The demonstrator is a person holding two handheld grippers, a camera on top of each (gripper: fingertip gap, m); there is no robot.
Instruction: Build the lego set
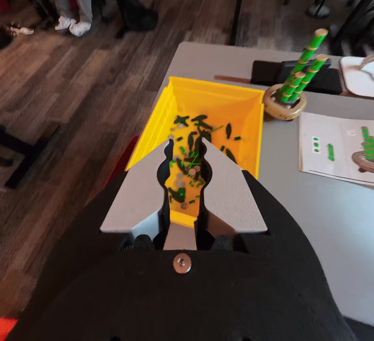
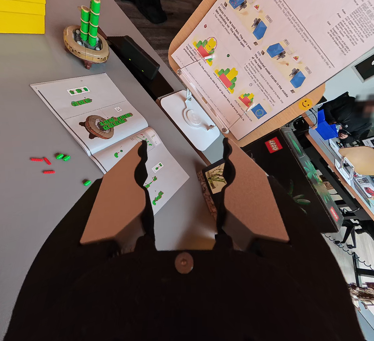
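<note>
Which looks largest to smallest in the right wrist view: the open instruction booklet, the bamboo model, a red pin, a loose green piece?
1. Open instruction booklet
2. Bamboo model
3. Red pin and loose green piece: both tiny and too close to rank; the pin looks longer and thinner, the green piece stubbier.

The left wrist view rides just behind the left gripper point(image 1: 185, 141), peering steeply down and forward into the yellow bin point(image 1: 216, 96) close below, with the wooden floor point(image 1: 81, 88) beyond the counter point(image 1: 293, 230) edge. The right wrist view sits behind the right gripper point(image 2: 184, 143), higher and farther back, tilted down over the open instruction booklet point(image 2: 105, 108) toward a propped instruction sheet point(image 2: 263, 38). Both views share the bamboo model point(image 1: 293, 88) point(image 2: 89, 34), the booklet point(image 1: 334, 145), the yellow bin point(image 2: 22, 7) and the grey counter point(image 2: 30, 210) between them.
</note>
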